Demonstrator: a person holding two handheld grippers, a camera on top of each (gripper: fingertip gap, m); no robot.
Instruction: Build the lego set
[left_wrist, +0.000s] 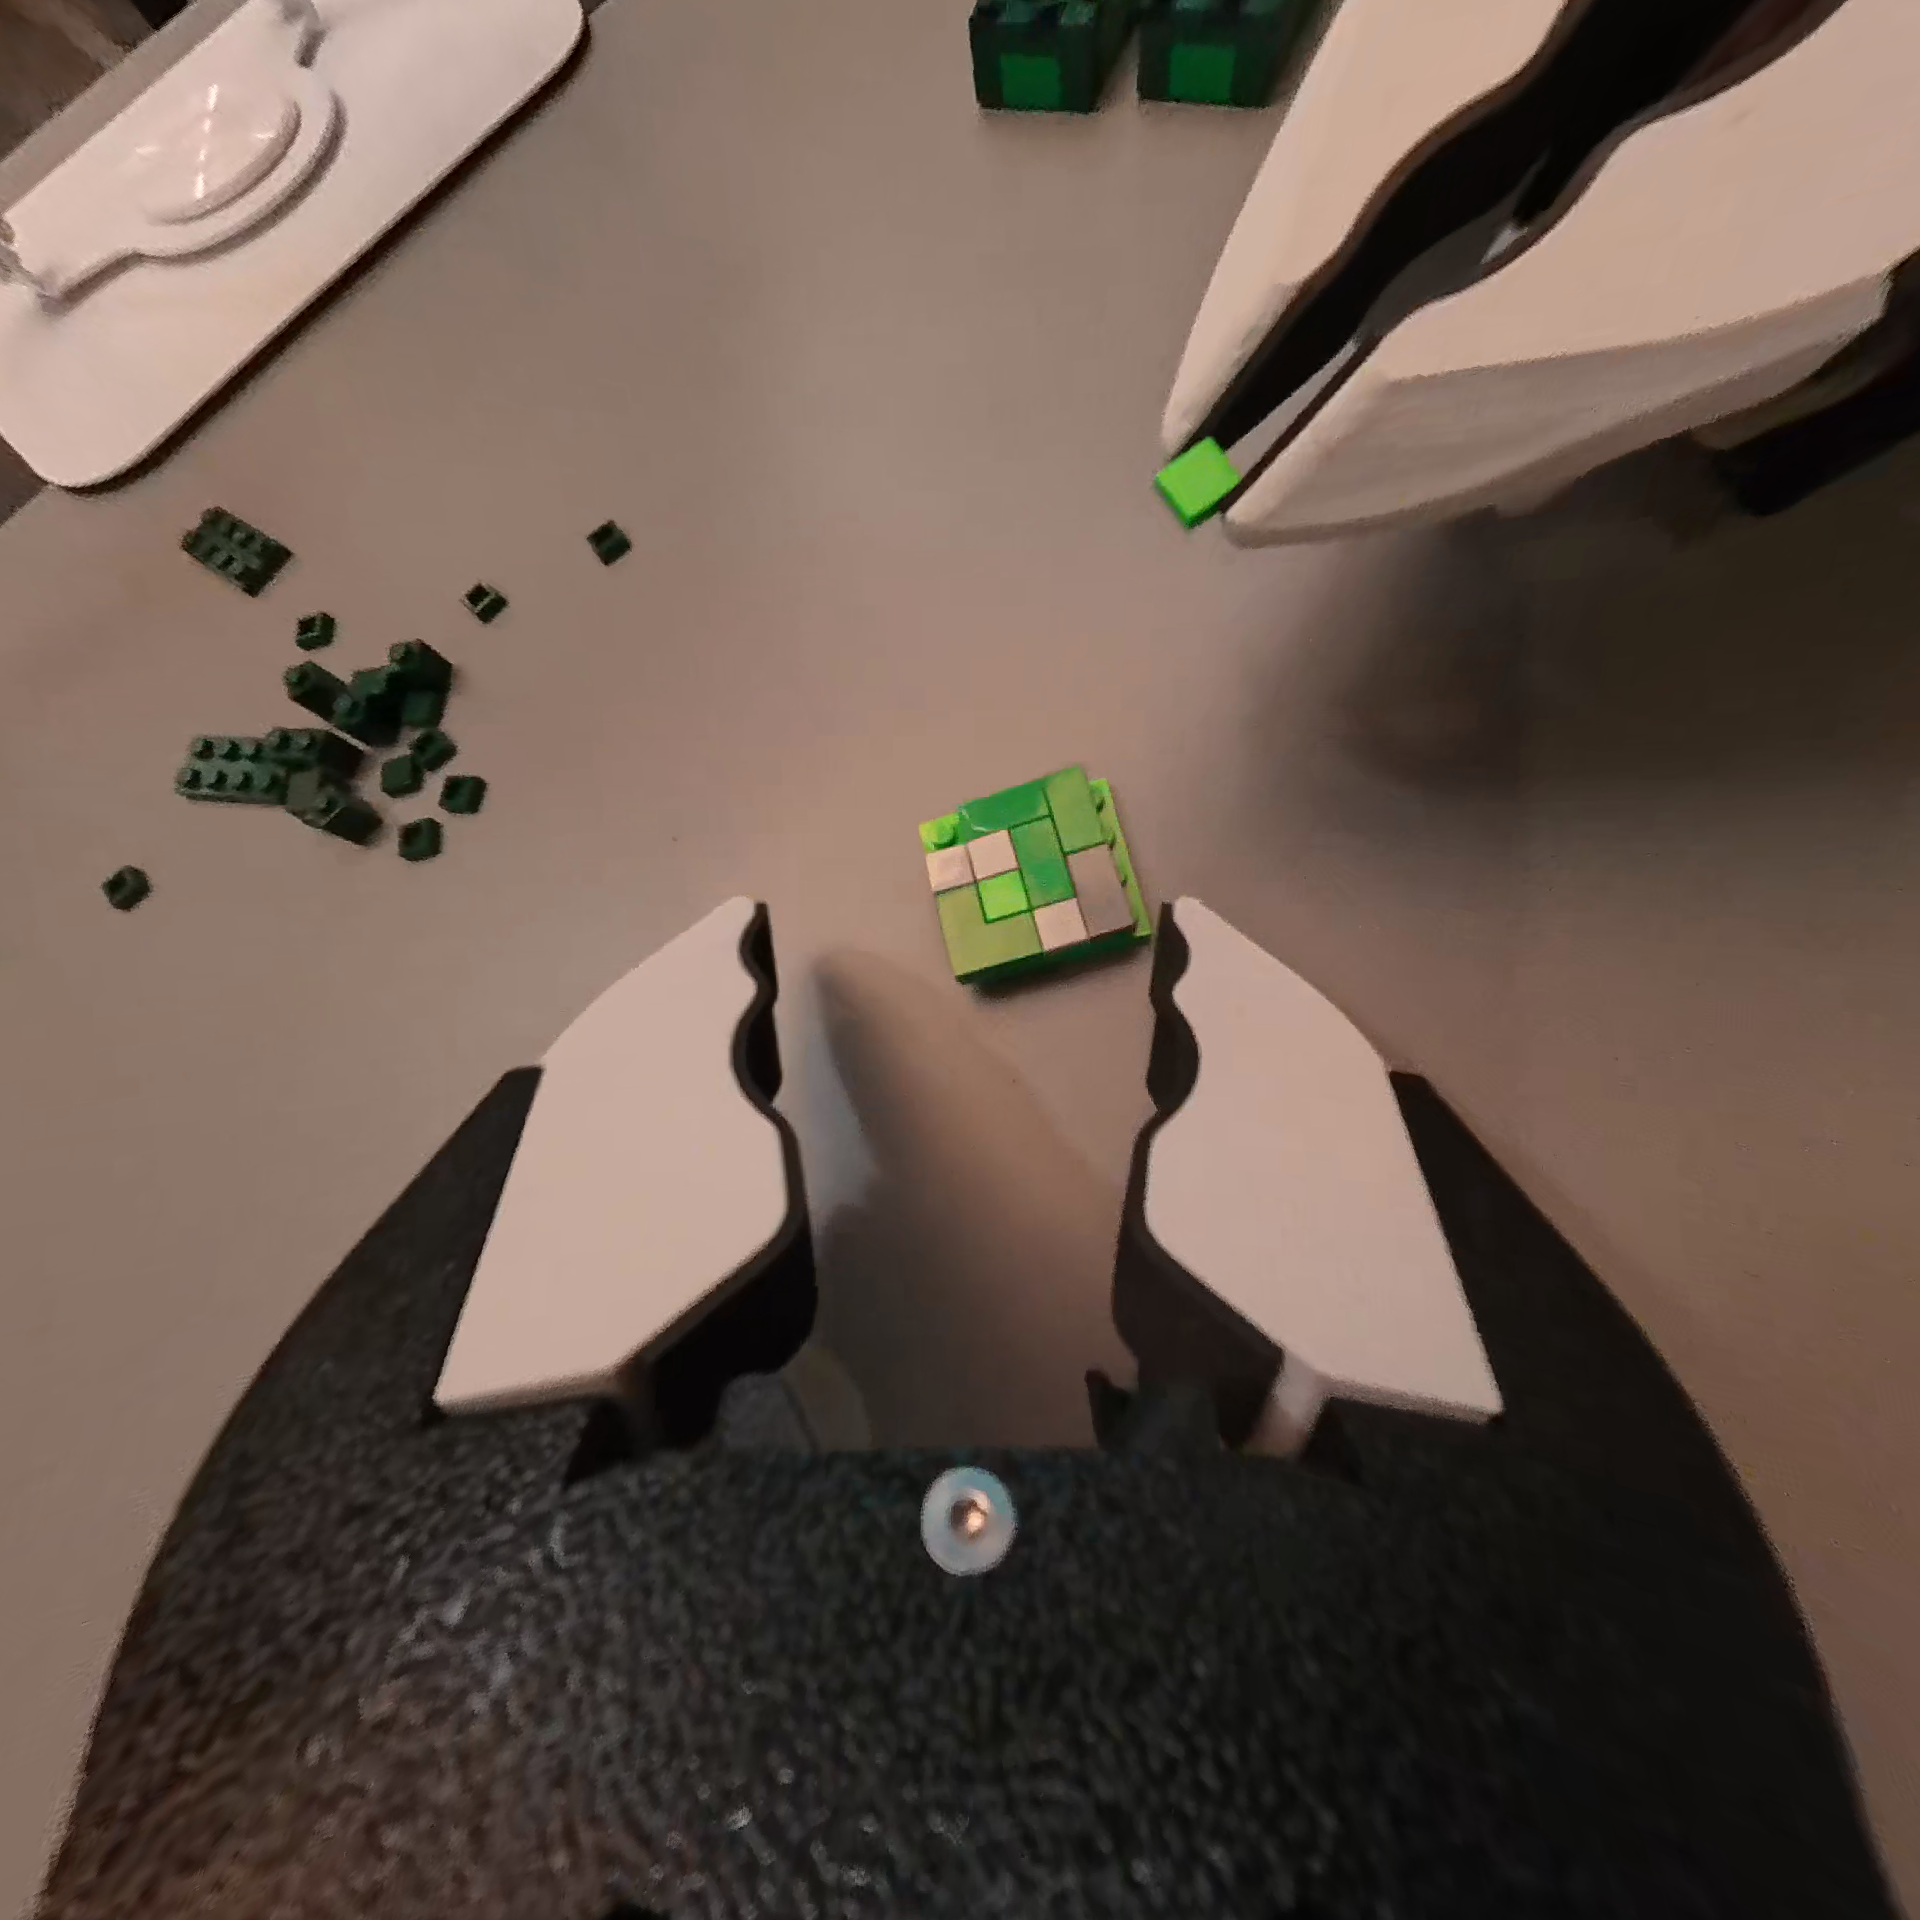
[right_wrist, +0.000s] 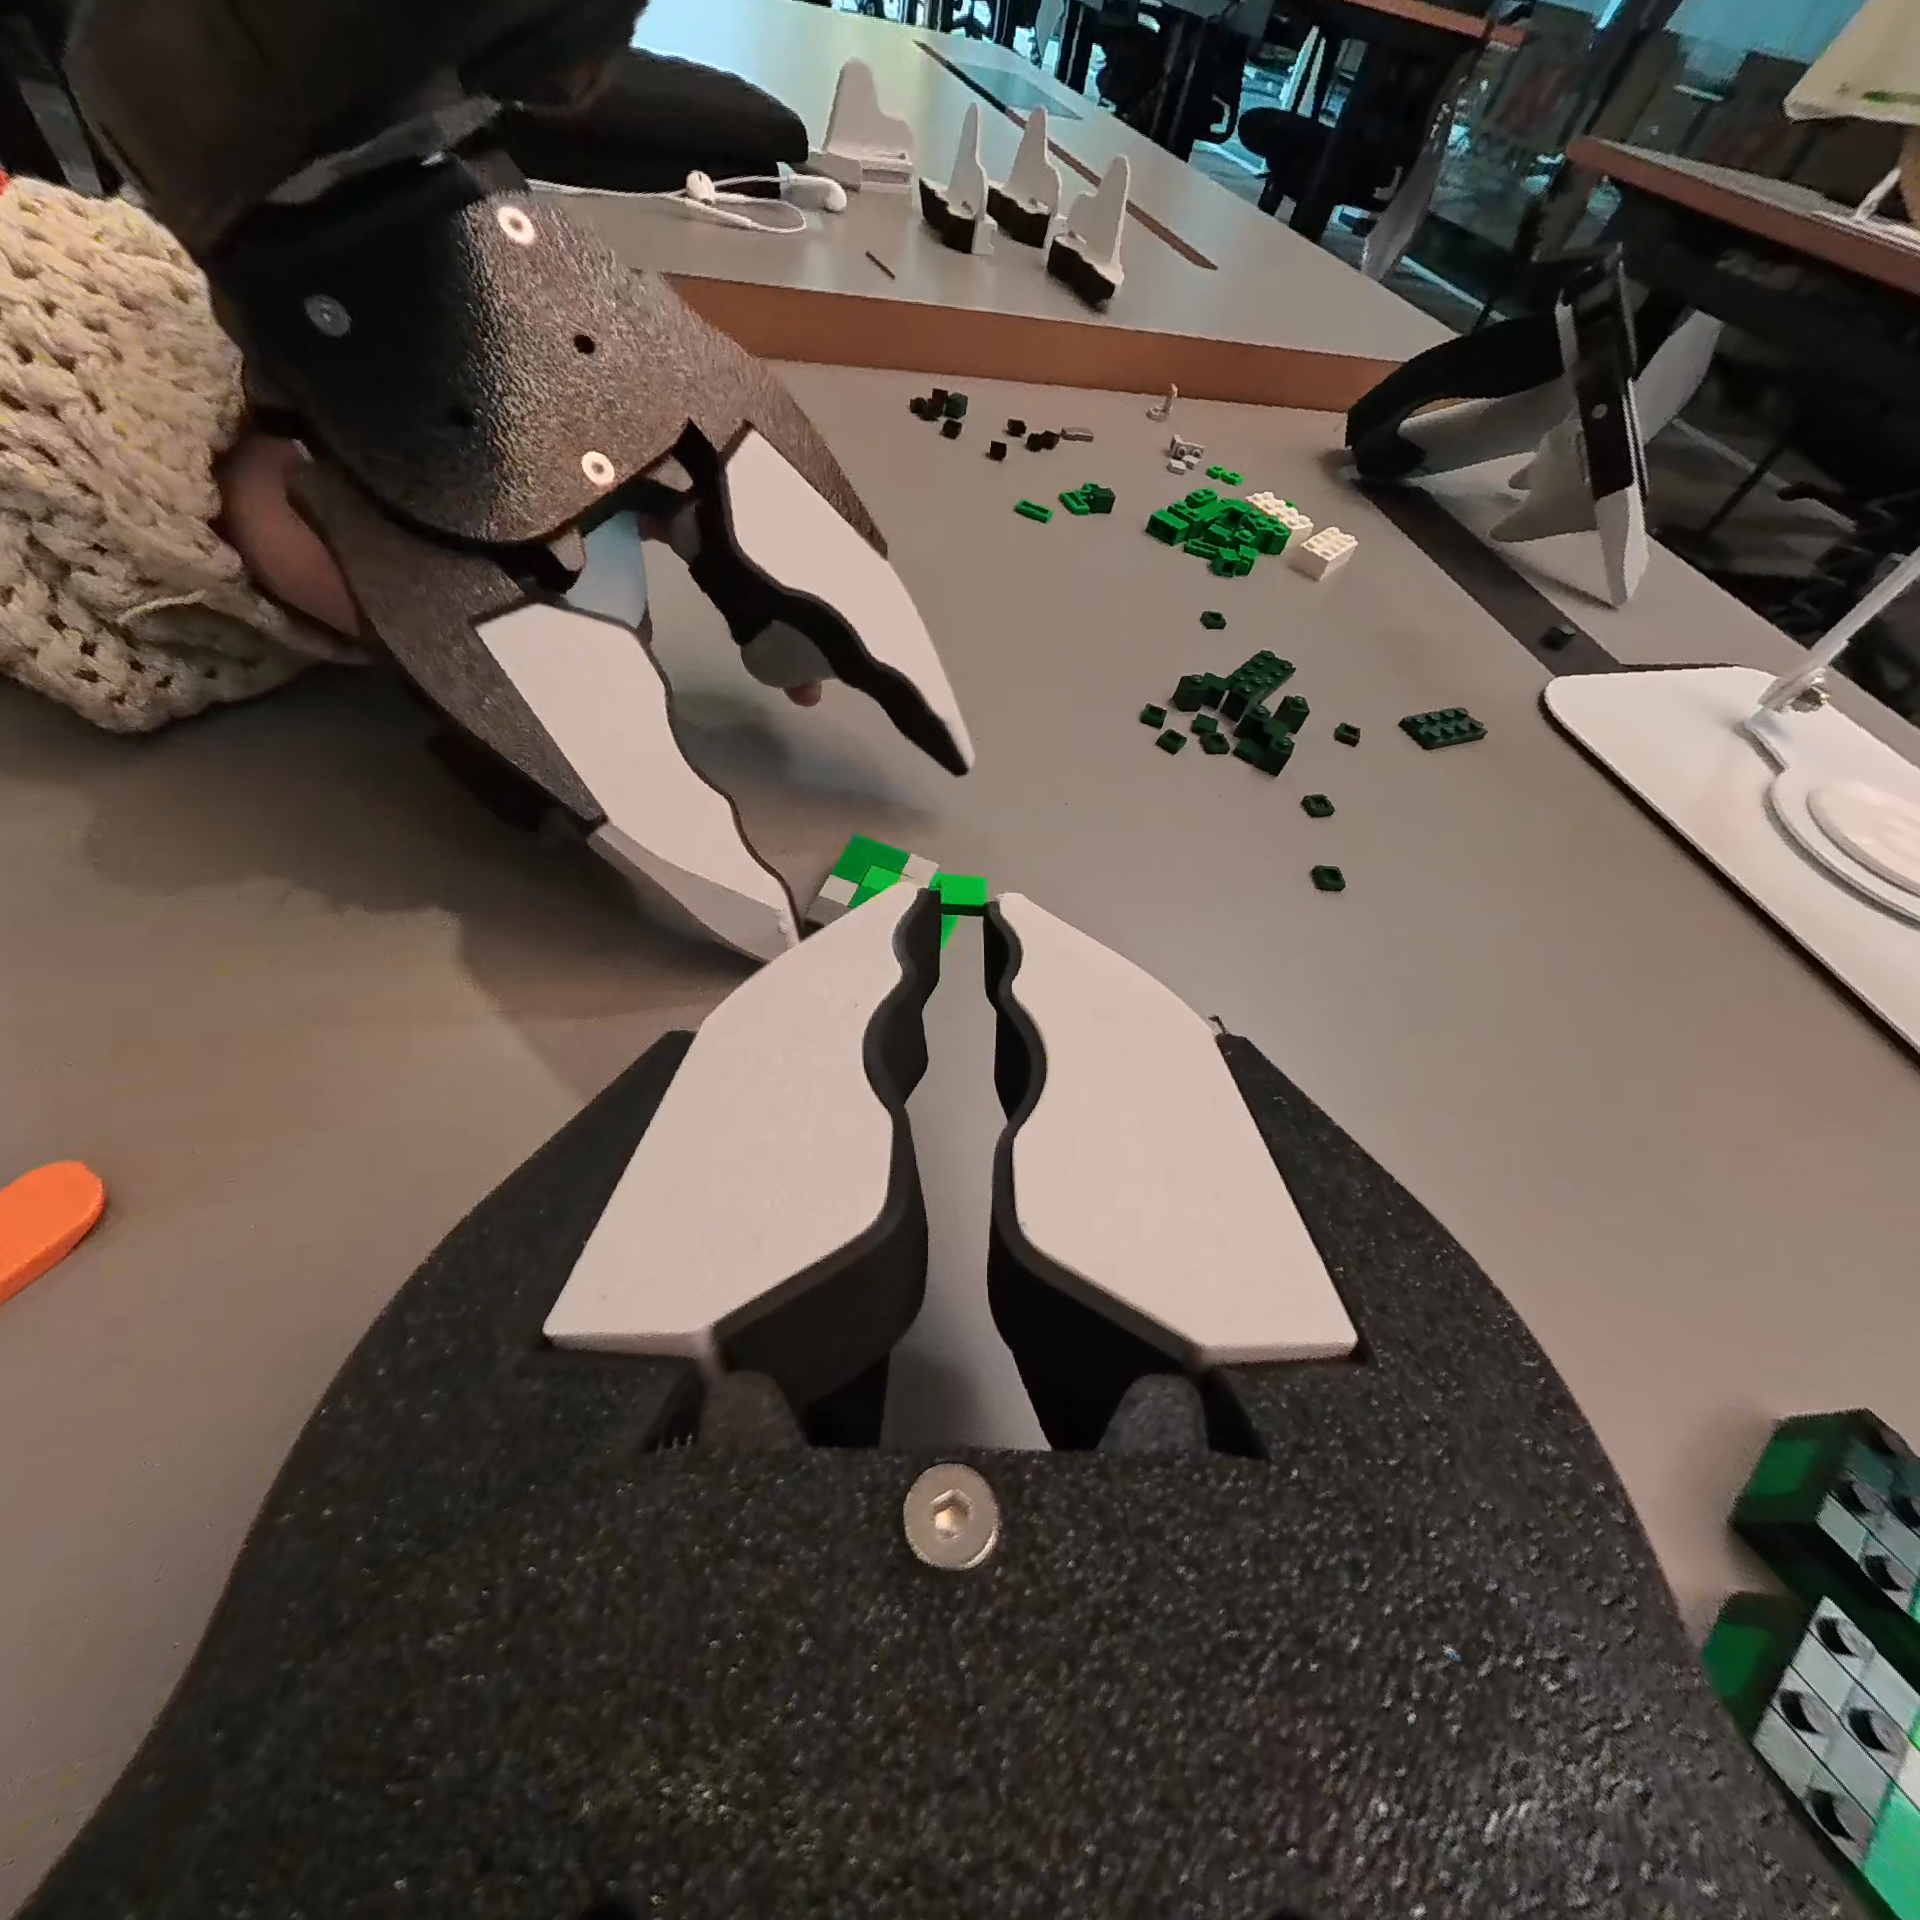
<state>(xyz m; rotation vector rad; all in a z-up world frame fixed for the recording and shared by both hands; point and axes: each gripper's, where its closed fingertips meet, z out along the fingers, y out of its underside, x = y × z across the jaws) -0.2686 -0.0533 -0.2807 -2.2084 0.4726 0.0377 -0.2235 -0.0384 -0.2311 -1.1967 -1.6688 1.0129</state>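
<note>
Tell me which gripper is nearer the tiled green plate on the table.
Left. The left gripper hangs open right at the tiled green plate, fingertips flanking its near edge. The right gripper, shut on a bright green tile, is farther away.

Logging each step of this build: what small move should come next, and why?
Probably carry the green tile, pinched in the right tongs, over the small plate and lower it. A stud still shows at the plate's corner, and the open left tongs flank it.

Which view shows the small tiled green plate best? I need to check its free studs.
The left wrist view: the tiled plate lies fully visible from above, studs along one edge. In the right wrist view the right gripper and its bright green tile hide most of it.
</note>
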